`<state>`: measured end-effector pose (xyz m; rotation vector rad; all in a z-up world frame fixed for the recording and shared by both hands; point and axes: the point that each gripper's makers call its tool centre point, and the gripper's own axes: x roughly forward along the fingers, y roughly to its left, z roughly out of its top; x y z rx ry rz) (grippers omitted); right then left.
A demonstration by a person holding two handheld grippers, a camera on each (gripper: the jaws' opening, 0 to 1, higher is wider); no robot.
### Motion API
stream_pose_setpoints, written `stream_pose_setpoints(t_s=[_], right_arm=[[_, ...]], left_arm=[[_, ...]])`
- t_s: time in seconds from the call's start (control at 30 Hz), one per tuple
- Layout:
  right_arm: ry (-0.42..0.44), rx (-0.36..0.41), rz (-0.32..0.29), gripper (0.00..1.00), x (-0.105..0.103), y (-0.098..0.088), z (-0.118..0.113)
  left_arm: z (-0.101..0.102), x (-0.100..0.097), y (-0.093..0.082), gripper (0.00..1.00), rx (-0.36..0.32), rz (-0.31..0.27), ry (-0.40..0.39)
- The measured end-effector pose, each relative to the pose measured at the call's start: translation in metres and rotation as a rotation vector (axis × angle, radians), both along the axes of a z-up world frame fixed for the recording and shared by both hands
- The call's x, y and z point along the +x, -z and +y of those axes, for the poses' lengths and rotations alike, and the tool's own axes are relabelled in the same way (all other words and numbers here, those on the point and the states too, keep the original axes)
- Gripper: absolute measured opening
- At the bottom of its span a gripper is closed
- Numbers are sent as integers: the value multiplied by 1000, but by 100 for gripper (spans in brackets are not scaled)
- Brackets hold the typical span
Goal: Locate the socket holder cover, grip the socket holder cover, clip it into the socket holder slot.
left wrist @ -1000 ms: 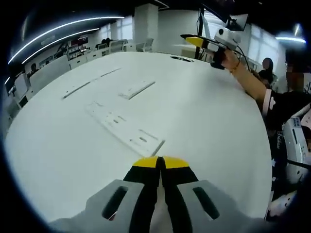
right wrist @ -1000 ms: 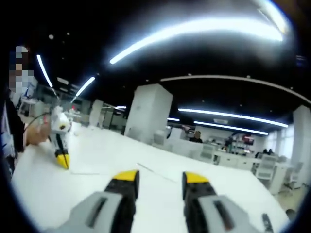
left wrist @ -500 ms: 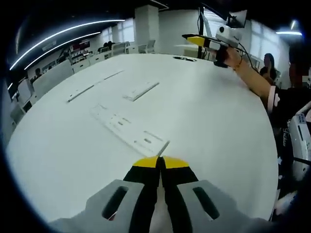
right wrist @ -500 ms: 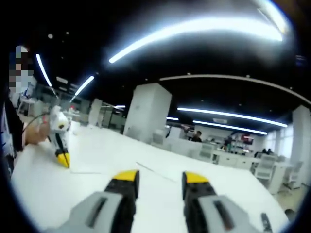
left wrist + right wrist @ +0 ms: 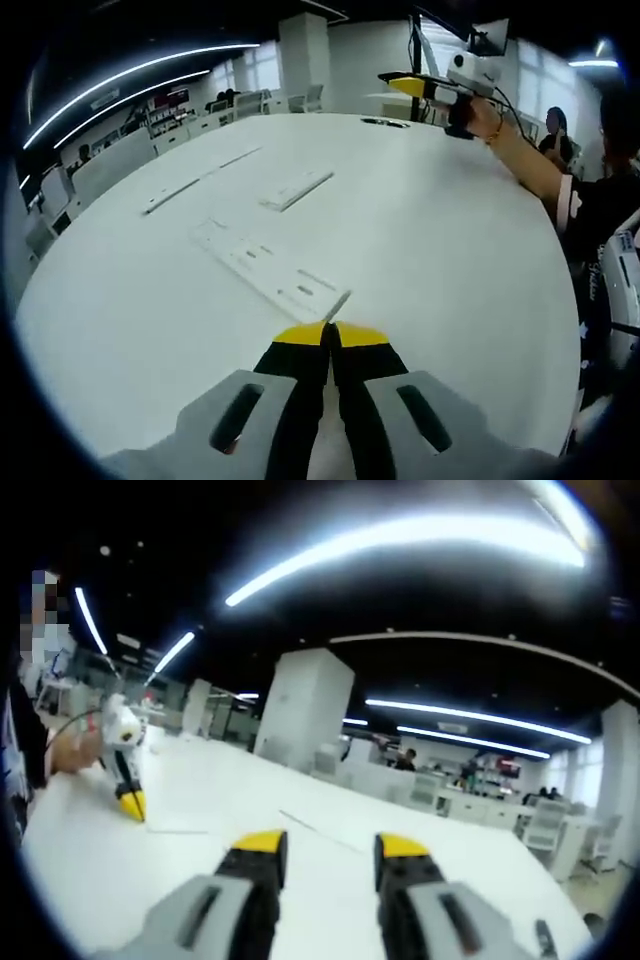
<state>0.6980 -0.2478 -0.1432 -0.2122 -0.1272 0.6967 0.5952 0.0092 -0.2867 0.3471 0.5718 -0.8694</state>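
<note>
Left gripper (image 5: 328,335): jaws pressed together, yellow tips touching, nothing held. It hovers low over the white table (image 5: 450,260), pointing at the near end of the long socket holder (image 5: 270,275), a flat white strip with slotted cut-outs lying diagonally just ahead of the tips.

Items on the table, left to right in the left gripper view:
- a thin narrow strip (image 5: 172,194) near the far left edge;
- the socket holder, centre-left;
- a shorter flat white piece (image 5: 296,188) beyond it, well apart from the holder. This is probably the socket holder cover, though its detail is too small to confirm.

Right gripper (image 5: 425,88): raised well above the far right of the table, held in the person's hand (image 5: 478,112). In the right gripper view its own jaws (image 5: 332,852) stand apart with a clear gap and carry nothing; the camera looks across the table toward the room, not at the parts.

Step in hand: locating the cover. No part is gripped yet.

Next move, as judged: bring one gripper with parted jaws down to the presumed cover, close on its long edges, then carry it to the holder and align it over a slot before pressing in.
</note>
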Motion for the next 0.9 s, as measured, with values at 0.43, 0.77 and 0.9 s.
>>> stream_pose_setpoints(t_s=[0.43, 0.77, 0.9], right_arm=[[2, -6, 0, 37, -1, -8, 1], [4, -19, 0, 36, -1, -7, 2], [4, -18, 1, 36, -1, -7, 2]], left_arm=[[1, 5, -3, 3, 7, -37, -7], [1, 10, -7, 3, -2, -60, -17], [0, 12, -8, 3, -7, -66, -21]])
